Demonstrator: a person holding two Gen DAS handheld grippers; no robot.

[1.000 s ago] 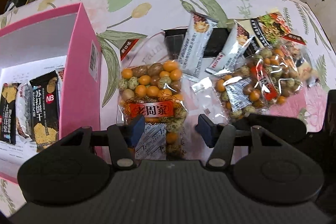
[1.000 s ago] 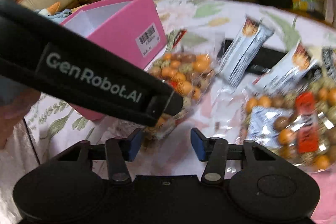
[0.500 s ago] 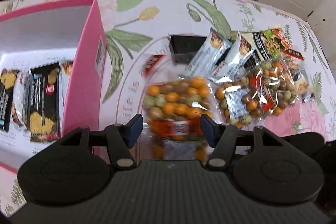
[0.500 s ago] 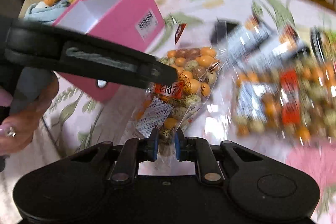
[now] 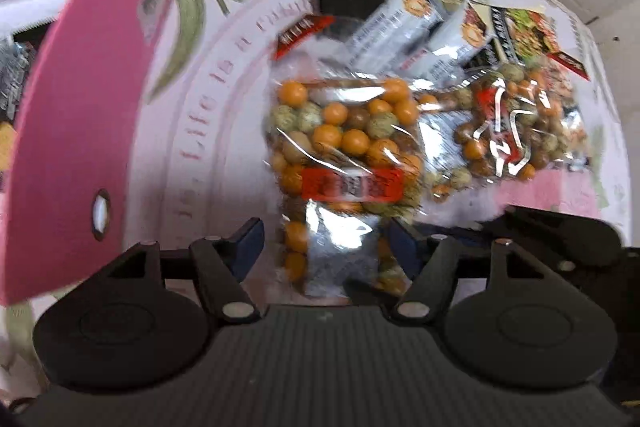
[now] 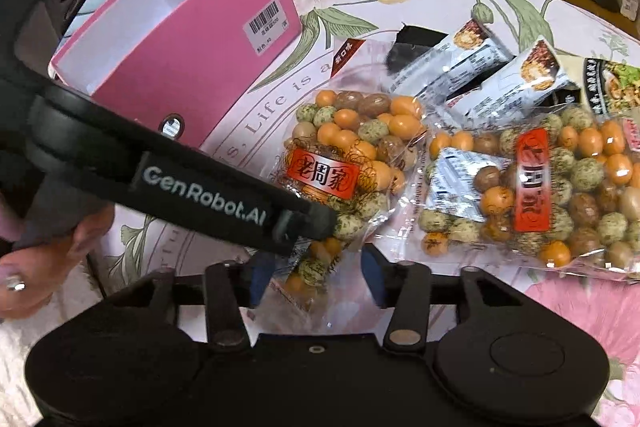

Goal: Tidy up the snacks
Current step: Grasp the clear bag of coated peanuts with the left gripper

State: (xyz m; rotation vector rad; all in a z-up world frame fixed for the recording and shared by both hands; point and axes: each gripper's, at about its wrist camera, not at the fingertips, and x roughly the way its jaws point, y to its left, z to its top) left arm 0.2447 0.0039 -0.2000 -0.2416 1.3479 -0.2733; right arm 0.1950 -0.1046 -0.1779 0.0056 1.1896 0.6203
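Observation:
A clear bag of orange, green and brown coated nuts with a red label [image 5: 344, 151] [image 6: 352, 155] lies on the floral tablecloth, its near end between both grippers' fingers. My left gripper [image 5: 326, 247] is open, one finger on each side of the bag's near end. My right gripper [image 6: 316, 273] is open around the same end. The left gripper's black body [image 6: 192, 183] crosses the right wrist view just above the bag. A pink box [image 6: 180, 39] [image 5: 88, 87] stands open to the left.
A second bag of coated nuts [image 6: 532, 187] [image 5: 508, 123] lies to the right. Two white snack bars [image 6: 488, 75], a black packet [image 6: 416, 43] and a noodle packet [image 6: 616, 87] lie behind. Dark packets lie inside the box [image 5: 12, 75].
My right gripper, shut on the nut bag half a second ago, has opened. The bag has shifted right, away from the box. My left gripper has come lower and closer over the bag.

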